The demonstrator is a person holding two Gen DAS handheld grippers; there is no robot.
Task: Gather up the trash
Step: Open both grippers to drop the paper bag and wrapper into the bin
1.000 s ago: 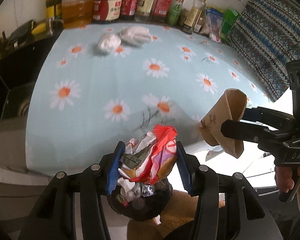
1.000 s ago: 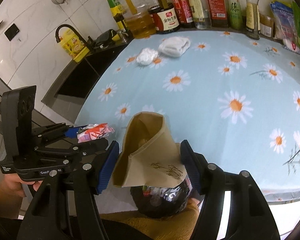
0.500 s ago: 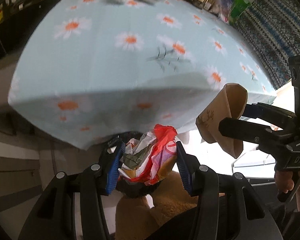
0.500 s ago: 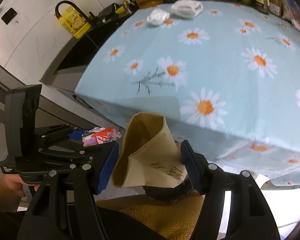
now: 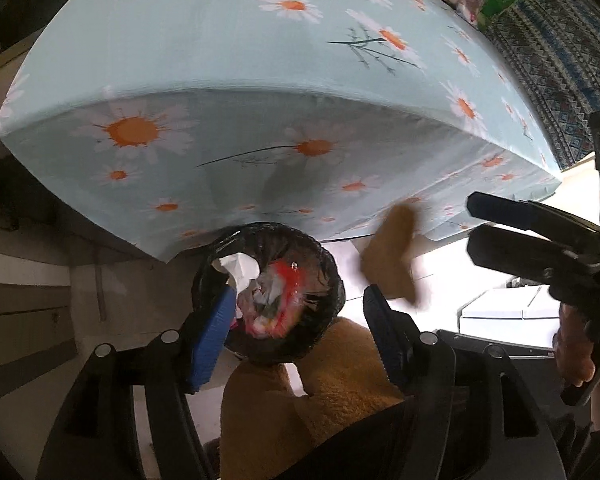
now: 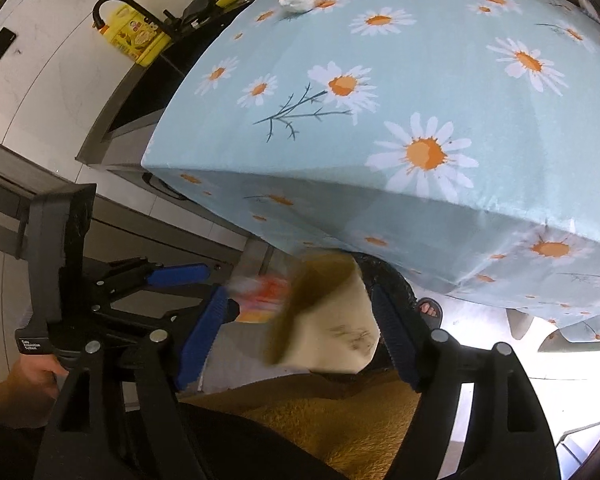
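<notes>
The brown paper cone (image 6: 324, 320) hangs blurred between the right gripper (image 6: 300, 332)'s blue fingers (image 6: 396, 340), mouth toward the far counter edge, long axis running near to far; these fingers have just been spreading and no longer press it. The left gripper (image 5: 300, 332) points steeply down over the black-lined bin (image 5: 268, 292), its fingers also just parted, the red-and-white wrapper wad (image 5: 276, 300) blurred in the bin's mouth. White lettering on the left gripper's body is too small to read.

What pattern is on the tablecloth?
White-and-orange daisies on pale blue tablecloth; clearest in the right wrist view.

Both hand-held grippers' jaws opened; red wrapper (image 5: 278, 300), brown paper (image 6: 328, 316) released
</notes>
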